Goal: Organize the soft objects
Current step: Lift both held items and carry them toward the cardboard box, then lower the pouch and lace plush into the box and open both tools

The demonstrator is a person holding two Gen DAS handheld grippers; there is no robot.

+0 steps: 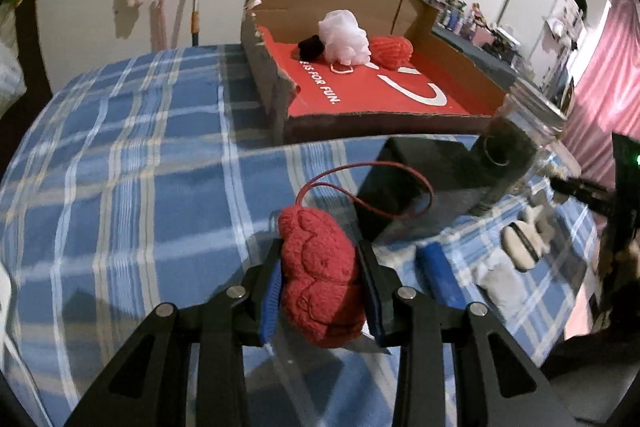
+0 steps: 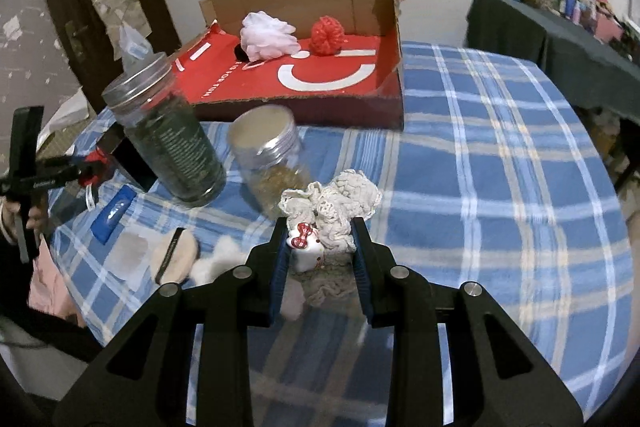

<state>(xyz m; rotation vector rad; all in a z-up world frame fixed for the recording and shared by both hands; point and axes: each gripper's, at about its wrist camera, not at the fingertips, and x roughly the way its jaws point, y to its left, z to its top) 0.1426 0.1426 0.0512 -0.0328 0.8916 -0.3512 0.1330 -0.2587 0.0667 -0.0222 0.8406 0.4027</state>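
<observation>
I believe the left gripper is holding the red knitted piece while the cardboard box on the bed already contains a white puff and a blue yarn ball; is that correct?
Nearly. The left gripper does hold the red knitted piece, and the cardboard box holds a white puff, but the yarn ball beside it is red, not blue. The left wrist view shows this, and the right wrist view agrees.

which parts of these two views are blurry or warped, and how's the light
Left wrist view: dim room light, the jar and clutter at right smeared, the red knitted ball in the left gripper sharp. Right wrist view: fisheye bends the plaid cloth; the lace piece in the right gripper sharp, far shelves soft.
</observation>
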